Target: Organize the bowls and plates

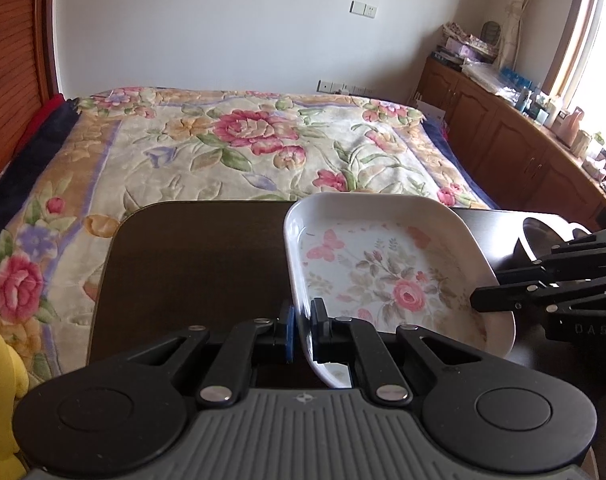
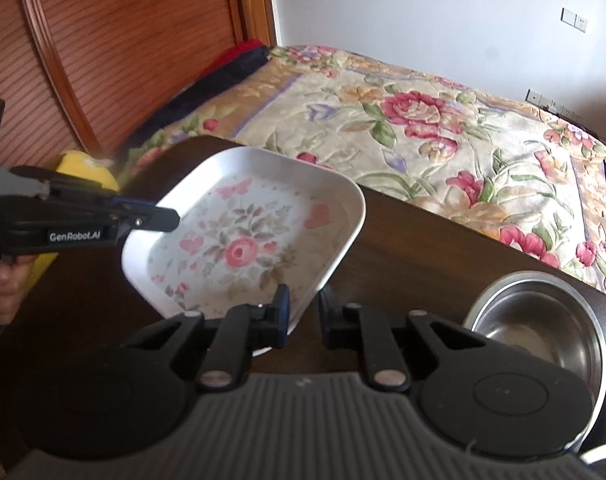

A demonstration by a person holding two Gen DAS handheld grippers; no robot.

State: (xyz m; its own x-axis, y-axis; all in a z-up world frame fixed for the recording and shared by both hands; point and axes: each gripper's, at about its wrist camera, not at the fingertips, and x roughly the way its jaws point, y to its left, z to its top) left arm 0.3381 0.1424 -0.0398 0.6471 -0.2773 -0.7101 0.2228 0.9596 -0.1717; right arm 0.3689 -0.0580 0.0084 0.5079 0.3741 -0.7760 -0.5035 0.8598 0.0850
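The left tongs [image 1: 301,322] pinch the near rim of the square white plate [image 1: 383,264], glossy with a rose print. The right tongs [image 2: 303,312] straddle its edge at 3 o'clock; whether they grip, the views do not tell. Bare dark worktop [image 1: 191,264] spreads toward 10 o'clock. A round steel bowl [image 2: 543,328] stands at 2 o'clock. Beyond lies the flowered bed [image 1: 243,140].
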